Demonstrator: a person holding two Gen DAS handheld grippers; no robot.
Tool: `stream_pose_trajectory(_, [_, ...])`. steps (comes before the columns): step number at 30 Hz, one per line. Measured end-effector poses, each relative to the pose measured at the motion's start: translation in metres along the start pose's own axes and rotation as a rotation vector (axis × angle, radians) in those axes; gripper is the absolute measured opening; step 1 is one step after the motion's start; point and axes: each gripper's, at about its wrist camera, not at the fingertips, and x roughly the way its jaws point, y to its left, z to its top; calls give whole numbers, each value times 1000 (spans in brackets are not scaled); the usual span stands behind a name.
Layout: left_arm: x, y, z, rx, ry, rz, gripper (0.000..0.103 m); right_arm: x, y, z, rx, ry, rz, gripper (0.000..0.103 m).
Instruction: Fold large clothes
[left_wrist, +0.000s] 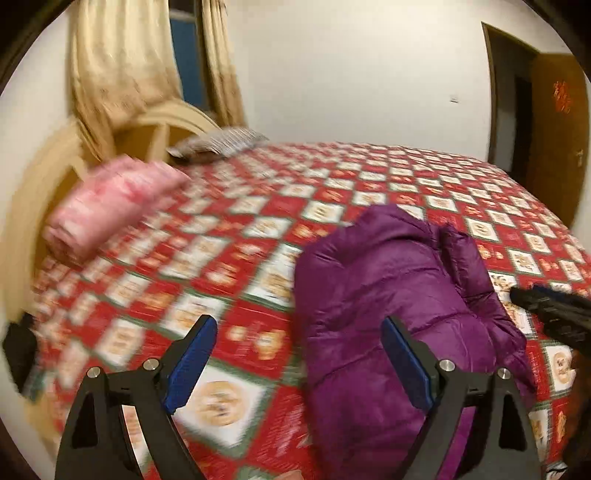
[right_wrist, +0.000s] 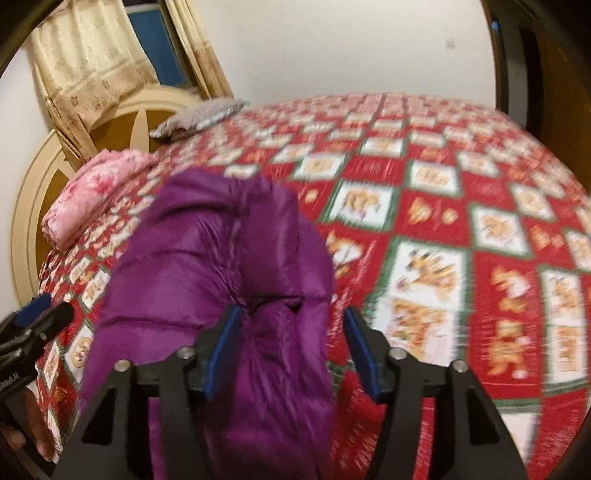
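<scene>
A purple puffer jacket (left_wrist: 391, 306) lies bunched on the red patterned bedspread (left_wrist: 258, 206). My left gripper (left_wrist: 299, 354) is open and empty, its right finger at the jacket's left edge. The right gripper shows at that view's right edge (left_wrist: 550, 310). In the right wrist view the jacket (right_wrist: 221, 266) fills the lower left. My right gripper (right_wrist: 290, 350) is open, with a fold of the jacket lying between its blue pads (right_wrist: 221, 347). The left gripper shows at the left edge (right_wrist: 37, 325).
A folded pink blanket (left_wrist: 110, 206) and a grey pillow (left_wrist: 218, 142) lie near the cream headboard (left_wrist: 44, 177). Gold curtains (left_wrist: 122, 62) hang behind. A dark wooden door (left_wrist: 554, 122) stands at the far right. The bedspread (right_wrist: 443, 221) stretches right of the jacket.
</scene>
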Motion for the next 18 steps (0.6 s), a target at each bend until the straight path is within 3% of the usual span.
stream_pose_trajectory(7, [-87, 22, 3, -73, -132, -42, 90, -103, 24, -5, -55, -180, -17, 79])
stream_pose_trajectory(18, [-135, 32, -1, -81, -210, -63, 90, -147, 48, -12, -108, -270, -15, 83])
